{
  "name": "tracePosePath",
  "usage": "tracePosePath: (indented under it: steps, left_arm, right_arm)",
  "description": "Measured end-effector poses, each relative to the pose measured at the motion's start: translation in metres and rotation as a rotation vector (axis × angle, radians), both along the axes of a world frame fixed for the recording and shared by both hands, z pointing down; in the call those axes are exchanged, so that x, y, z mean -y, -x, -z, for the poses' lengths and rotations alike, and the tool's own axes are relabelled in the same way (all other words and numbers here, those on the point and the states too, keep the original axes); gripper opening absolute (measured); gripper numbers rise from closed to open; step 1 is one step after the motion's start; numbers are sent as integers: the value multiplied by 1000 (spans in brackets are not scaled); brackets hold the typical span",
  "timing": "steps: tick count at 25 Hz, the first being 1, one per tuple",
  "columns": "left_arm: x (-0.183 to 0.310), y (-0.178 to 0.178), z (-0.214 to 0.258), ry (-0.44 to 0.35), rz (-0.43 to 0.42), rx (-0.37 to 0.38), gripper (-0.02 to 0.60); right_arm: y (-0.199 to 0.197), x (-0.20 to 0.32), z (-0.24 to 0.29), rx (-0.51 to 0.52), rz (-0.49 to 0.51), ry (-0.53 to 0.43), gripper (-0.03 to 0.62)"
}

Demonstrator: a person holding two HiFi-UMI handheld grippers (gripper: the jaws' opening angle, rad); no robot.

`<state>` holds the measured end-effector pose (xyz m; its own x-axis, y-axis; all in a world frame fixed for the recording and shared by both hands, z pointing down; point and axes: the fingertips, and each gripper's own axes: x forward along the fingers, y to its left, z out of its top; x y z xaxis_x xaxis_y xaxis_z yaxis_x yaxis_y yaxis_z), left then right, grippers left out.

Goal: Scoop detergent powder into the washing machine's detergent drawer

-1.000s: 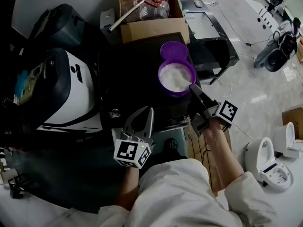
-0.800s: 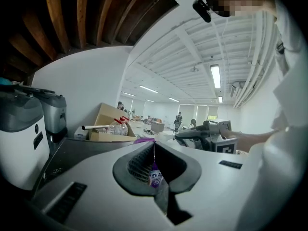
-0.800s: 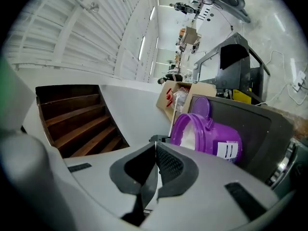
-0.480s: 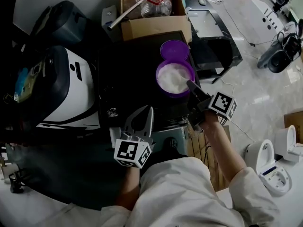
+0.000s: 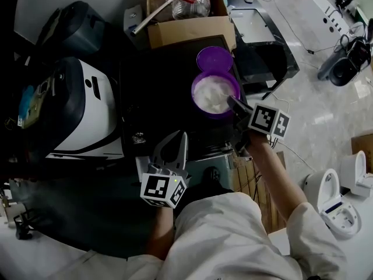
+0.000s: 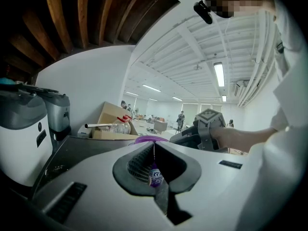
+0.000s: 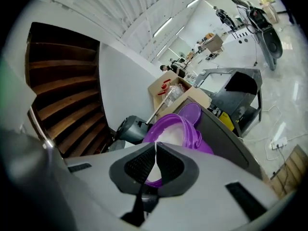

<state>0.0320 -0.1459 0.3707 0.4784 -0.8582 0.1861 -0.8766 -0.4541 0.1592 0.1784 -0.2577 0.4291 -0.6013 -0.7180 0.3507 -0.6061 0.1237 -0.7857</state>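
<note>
A purple tub [image 5: 205, 110] of white detergent powder [image 5: 211, 93] stands open on the dark machine top [image 5: 163, 80], its lid [image 5: 214, 58] just behind it. The tub [image 7: 188, 127] fills the middle of the right gripper view. My right gripper [image 5: 232, 102] reaches over the tub's near right rim, shut on what looks like a thin white scoop handle; the scoop's bowl is lost against the powder. My left gripper [image 5: 176, 142] hovers shut and empty at the machine's front edge, above a pale open drawer [image 5: 205, 168]. In the left gripper view the right gripper [image 6: 204, 131] shows ahead.
A white and dark appliance [image 5: 78, 107] stands to the left. A cardboard box [image 5: 189, 28] with a plastic bottle [image 5: 191, 3] sits behind the tub. A black stand [image 5: 265, 54] is to the right, and white appliances [image 5: 335, 206] lie on the floor.
My right gripper has slid up and left towards the tub and rolled, so its marker cube faces upward more. The left gripper has stayed put.
</note>
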Motion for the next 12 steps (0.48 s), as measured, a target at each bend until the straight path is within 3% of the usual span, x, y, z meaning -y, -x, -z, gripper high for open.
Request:
tracePosePath:
  steps: [12]
  left_arm:
    - [-4, 2, 4, -11, 7, -1, 21]
  right_arm:
    - [1, -1, -1, -37, 17, 5, 28]
